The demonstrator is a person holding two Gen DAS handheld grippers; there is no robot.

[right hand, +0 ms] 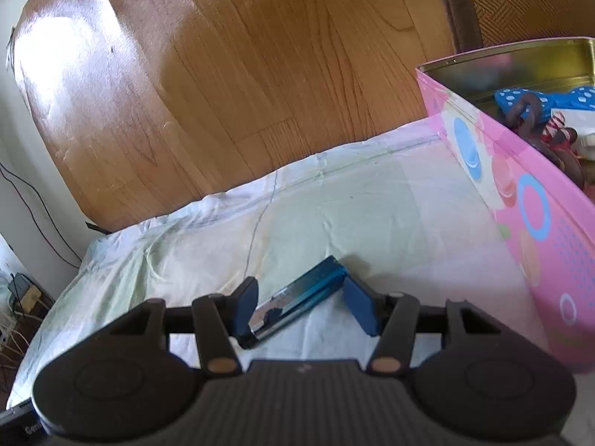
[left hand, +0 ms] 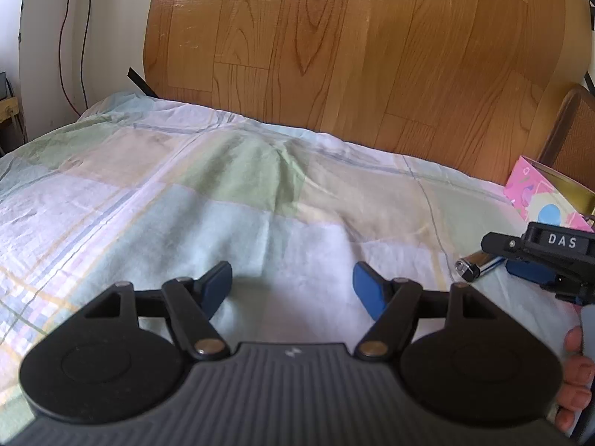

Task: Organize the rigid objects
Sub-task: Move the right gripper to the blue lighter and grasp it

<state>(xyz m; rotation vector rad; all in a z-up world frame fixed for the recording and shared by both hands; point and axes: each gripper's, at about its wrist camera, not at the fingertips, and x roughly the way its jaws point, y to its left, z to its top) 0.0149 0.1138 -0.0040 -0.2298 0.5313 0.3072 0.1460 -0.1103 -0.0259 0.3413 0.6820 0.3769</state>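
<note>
The right gripper (right hand: 301, 303) straddled a lighter (right hand: 297, 297), jaws open; only its view showed inside the tin (right hand: 520, 200). The left gripper (left hand: 293, 291) gaped over the bedsheet (left hand: 186, 200).

The left black two-finger tool (left hand: 292, 291) with blue pads pointed downward, its jaws standing wide apart with nothing between them. The right black tool (right hand: 301, 303) stood half open, pads pressing on nothing. Bare fingers (left hand: 578, 371) gripped its handle.

We look forward and down along each gripper, low over the bedsheet (left hand: 260, 223); both views share the lighter (right hand: 301, 297) and pink tin (right hand: 520, 200), rightward.
</note>
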